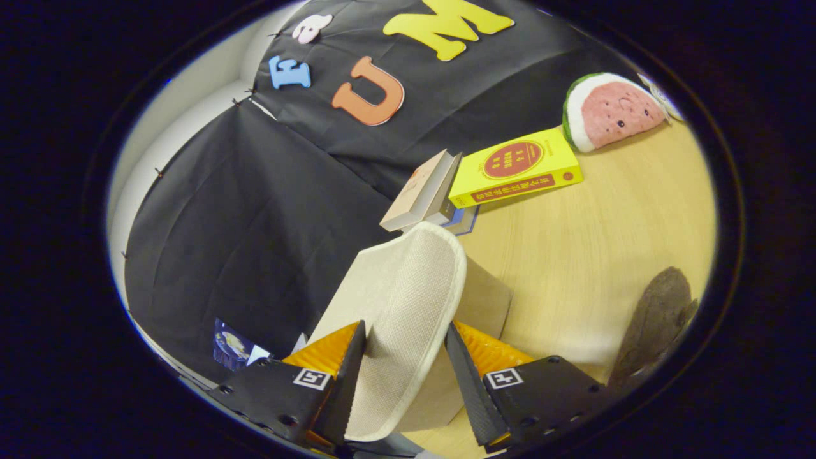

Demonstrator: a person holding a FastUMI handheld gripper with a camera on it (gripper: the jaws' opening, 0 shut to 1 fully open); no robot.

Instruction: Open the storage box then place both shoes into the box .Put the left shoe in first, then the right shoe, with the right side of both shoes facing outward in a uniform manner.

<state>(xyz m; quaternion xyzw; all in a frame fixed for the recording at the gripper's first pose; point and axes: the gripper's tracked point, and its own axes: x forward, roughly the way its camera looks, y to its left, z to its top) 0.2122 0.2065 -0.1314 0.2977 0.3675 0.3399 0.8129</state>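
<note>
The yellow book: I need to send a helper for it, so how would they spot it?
On the light wooden table, look beyond the gripper, whose fingers press on a beige slipper. The yellow book lies flat between a plush watermelon slice and a leaning grey book; only it has a red round emblem.

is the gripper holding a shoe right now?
Yes: the beige slipper sits between the fingers of the gripper, both pressing its sides, lifted above the wooden table.

Bright, even overhead light; soft shadow under the slipper (408, 299) on the table (605, 255); sharp centre (fisheye bending straight lines toward the rim).
</note>
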